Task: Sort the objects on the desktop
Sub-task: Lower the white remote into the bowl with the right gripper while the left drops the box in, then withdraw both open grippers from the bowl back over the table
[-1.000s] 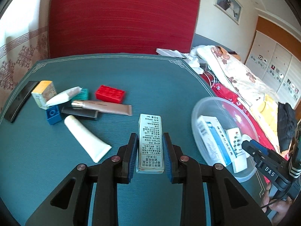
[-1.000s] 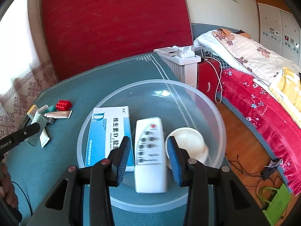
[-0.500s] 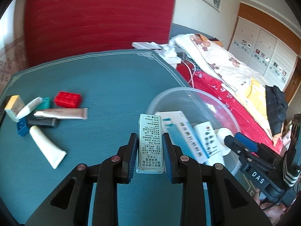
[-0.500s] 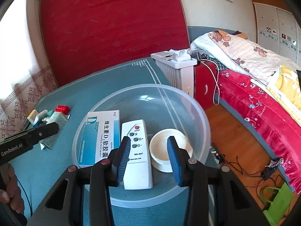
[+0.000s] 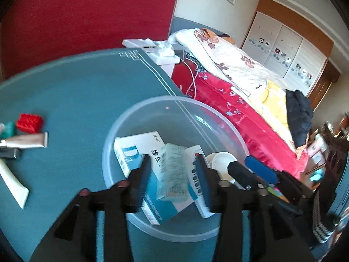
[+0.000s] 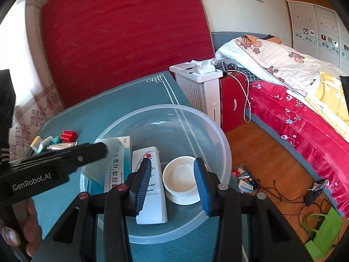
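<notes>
My left gripper (image 5: pixel 173 180) is open above the clear plastic bowl (image 5: pixel 152 107). The small pale green box (image 5: pixel 173 172) lies loose between its fingers, on the blue-and-white medicine box (image 5: pixel 135 150) in the bowl. A white remote (image 6: pixel 150 185) and a white dish (image 6: pixel 182 179) also lie in the bowl (image 6: pixel 218 131). My right gripper (image 6: pixel 172 182) is open and empty over the bowl's near side. The left gripper shows in the right wrist view (image 6: pixel 65 157), reaching in from the left.
On the teal table (image 5: pixel 76 87) to the left lie a red brick (image 5: pixel 29 122), a beige tube (image 5: pixel 26 140), a white tube (image 5: pixel 14 183) and other small items. A white heater (image 6: pixel 200 87) and a bed (image 6: pixel 294 100) stand to the right.
My left gripper has moved right over the bowl and opened, letting go of the pale green box, which now lies in the bowl. My right gripper has drawn back slightly.
</notes>
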Demonstrator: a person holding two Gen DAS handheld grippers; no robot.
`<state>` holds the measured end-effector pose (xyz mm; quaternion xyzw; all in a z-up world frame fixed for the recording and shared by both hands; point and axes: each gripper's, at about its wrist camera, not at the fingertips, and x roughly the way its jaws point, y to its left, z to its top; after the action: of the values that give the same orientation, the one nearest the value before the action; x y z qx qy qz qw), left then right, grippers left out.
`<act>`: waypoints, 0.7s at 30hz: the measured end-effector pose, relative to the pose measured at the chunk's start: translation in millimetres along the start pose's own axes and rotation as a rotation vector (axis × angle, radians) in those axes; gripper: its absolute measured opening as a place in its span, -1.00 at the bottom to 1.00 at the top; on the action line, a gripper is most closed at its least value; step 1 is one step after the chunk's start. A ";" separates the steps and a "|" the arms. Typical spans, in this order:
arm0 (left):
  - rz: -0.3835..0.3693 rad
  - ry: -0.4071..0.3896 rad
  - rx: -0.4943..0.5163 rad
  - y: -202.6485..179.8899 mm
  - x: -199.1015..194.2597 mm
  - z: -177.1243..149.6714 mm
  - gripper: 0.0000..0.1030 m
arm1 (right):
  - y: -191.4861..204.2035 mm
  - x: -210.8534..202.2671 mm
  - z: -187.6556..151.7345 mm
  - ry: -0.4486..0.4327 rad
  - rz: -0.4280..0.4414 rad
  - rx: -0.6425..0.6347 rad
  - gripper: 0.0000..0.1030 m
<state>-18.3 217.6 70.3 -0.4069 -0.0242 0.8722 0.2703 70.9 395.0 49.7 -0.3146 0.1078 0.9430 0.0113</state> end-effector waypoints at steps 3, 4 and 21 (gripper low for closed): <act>0.021 -0.022 -0.005 4.1 -5.8 -1.5 0.07 | 1.0 -0.1 -0.2 -0.001 -0.002 0.000 -0.13; 0.036 -0.024 -0.005 7.0 -6.9 -2.1 0.07 | 1.4 0.2 -0.3 -0.001 -0.002 0.001 -0.13; 0.220 -0.010 -0.149 85.1 -21.2 -20.6 0.07 | 21.4 -2.3 -3.2 0.017 0.055 -0.004 -0.10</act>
<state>-30.8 130.9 49.0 -0.4218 -0.0457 0.8943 0.1419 72.7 373.5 52.8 -0.3193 0.1147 0.9405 -0.0162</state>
